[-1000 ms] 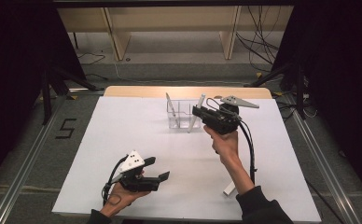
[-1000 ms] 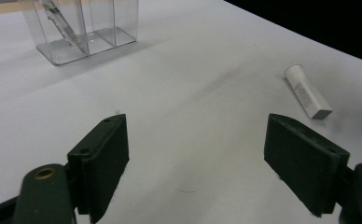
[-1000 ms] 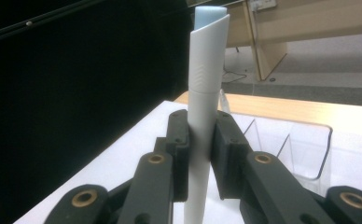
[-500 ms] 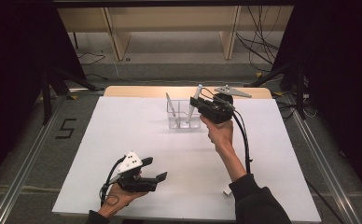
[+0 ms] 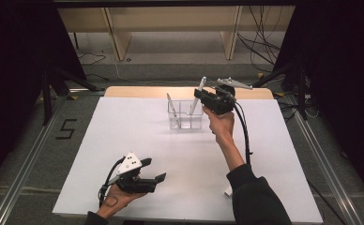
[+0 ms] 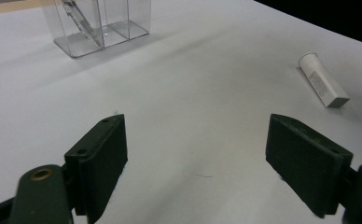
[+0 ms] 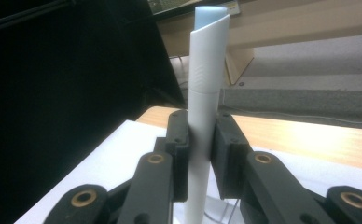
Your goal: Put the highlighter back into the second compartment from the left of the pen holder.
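Between the pads of your right claw [image 7: 198,154], clamped on the slim white tube-shaped pen [image 7: 206,93], keep that grip upright over the clear plastic divided organizer [image 5: 185,115] on the white table [image 5: 124,136] and lower straight into its right compartment.

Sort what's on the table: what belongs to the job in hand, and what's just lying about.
In the job: the white pen clamped in the right gripper; the clear holder, with one pen already leaning inside.

Lying about: the small white tube flat on the table; the left gripper, open, idle.
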`<state>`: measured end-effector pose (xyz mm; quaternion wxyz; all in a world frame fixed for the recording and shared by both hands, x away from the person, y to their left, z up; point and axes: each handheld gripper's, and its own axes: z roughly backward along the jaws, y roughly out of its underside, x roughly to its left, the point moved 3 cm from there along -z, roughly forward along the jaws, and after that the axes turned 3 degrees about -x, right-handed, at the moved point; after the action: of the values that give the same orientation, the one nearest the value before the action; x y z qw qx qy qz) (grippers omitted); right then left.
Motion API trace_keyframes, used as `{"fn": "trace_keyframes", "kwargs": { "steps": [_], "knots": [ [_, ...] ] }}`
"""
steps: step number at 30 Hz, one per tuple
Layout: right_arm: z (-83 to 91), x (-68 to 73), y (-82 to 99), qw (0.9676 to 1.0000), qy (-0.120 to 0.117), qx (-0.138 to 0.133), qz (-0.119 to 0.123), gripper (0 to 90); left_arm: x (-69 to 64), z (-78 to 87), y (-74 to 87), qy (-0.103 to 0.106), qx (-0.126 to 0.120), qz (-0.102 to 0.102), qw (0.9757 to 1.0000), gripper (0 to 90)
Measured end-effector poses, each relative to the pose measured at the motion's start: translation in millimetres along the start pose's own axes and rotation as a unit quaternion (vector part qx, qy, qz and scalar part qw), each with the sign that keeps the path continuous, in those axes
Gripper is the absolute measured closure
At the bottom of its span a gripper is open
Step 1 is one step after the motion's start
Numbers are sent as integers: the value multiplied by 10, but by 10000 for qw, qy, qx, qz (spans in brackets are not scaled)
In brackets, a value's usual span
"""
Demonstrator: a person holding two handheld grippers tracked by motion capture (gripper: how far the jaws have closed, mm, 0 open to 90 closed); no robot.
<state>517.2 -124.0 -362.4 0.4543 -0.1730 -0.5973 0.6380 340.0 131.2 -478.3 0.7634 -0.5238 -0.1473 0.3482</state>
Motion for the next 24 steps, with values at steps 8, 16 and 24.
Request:
{"fn": "trace_keyframes", "kwargs": {
  "steps": [8, 16, 24],
  "knots": [
    [-115, 8, -47, 9999, 142, 7, 98, 787, 6, -7, 13, -23, 63, -3, 10000, 200],
    [-257, 19, -34, 9993, 290, 103, 230, 787, 2, -9, 15, -13, 77, -20, 10000, 200],
    [-390, -39, -6, 9982, 500, 174, 292, 787, -1, -13, 17, -3, 75, -26, 10000, 200]
  ]
}}
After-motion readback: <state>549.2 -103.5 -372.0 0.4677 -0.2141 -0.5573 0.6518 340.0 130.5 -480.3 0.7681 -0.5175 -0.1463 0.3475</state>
